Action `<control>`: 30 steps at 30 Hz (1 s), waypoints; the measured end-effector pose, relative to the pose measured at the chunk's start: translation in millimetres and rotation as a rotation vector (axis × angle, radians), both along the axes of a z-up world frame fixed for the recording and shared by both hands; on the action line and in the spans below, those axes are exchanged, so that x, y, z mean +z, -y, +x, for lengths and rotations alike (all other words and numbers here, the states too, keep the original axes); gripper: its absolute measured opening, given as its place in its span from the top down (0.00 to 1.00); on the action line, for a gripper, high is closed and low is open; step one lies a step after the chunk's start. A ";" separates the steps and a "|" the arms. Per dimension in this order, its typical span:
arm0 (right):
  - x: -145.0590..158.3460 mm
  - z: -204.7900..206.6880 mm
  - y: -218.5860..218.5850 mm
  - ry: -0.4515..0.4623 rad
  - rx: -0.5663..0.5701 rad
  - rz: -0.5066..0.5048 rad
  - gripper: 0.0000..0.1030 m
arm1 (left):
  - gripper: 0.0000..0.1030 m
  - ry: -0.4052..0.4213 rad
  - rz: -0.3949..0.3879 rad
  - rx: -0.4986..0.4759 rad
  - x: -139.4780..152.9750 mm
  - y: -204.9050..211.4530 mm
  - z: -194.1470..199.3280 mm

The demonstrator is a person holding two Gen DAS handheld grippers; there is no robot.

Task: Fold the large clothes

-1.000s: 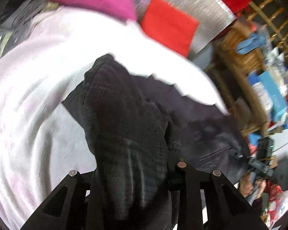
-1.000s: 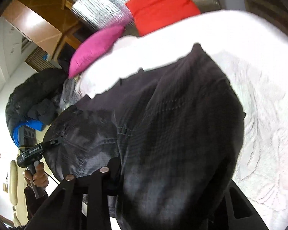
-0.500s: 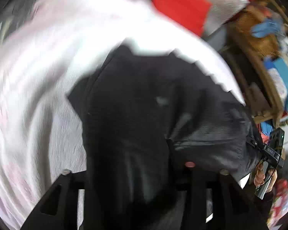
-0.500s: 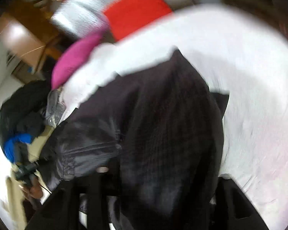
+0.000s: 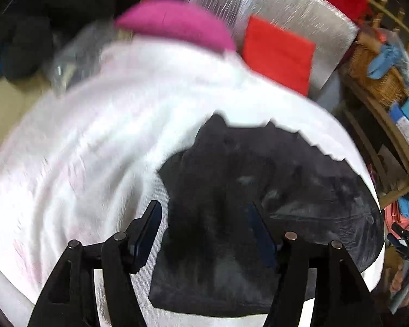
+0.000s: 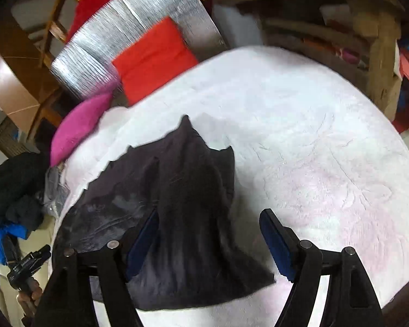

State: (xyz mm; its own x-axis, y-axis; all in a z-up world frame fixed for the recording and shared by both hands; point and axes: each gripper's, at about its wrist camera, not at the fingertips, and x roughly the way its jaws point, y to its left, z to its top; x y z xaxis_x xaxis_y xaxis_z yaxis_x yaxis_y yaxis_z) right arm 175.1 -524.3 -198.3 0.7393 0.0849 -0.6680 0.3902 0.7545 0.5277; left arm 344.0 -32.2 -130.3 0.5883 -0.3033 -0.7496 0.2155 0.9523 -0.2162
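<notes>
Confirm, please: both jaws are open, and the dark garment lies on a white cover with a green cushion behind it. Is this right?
Not quite: the cushion is pink, not green, as the left wrist view shows. The rest holds: the left gripper and right gripper have their jaws open, and the dark garment lies on the white cover.

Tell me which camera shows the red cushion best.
The right wrist view. There the red cushion is sharper and nearly whole, leaning on the silver panel beyond the white bed cover. The left wrist view shows it too, but smaller, motion-blurred, and near the frame's top.
</notes>
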 end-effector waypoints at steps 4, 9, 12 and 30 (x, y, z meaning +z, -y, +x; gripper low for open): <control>19.9 -11.3 -45.4 0.090 0.047 -0.125 0.23 | 0.25 0.161 0.017 -0.043 16.1 19.1 -42.1; 30.5 -7.8 -98.4 0.146 0.144 -0.259 0.23 | 0.20 0.146 0.058 -0.086 5.3 43.9 -56.8; 16.7 2.0 -108.1 0.070 0.136 -0.291 0.24 | 0.20 0.081 0.110 -0.051 -12.4 45.6 -51.0; 39.2 68.4 -104.2 -0.040 0.162 -0.342 0.25 | 0.20 0.087 0.326 -0.044 -27.9 65.7 -41.5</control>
State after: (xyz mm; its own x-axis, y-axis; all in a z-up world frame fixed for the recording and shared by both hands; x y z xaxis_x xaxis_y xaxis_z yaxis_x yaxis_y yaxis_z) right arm 243.5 -420.1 -159.1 0.7076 -0.0341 -0.7058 0.2663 0.9381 0.2216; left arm 302.4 -97.9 -158.1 0.6463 -0.0827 -0.7586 0.2624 0.9576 0.1191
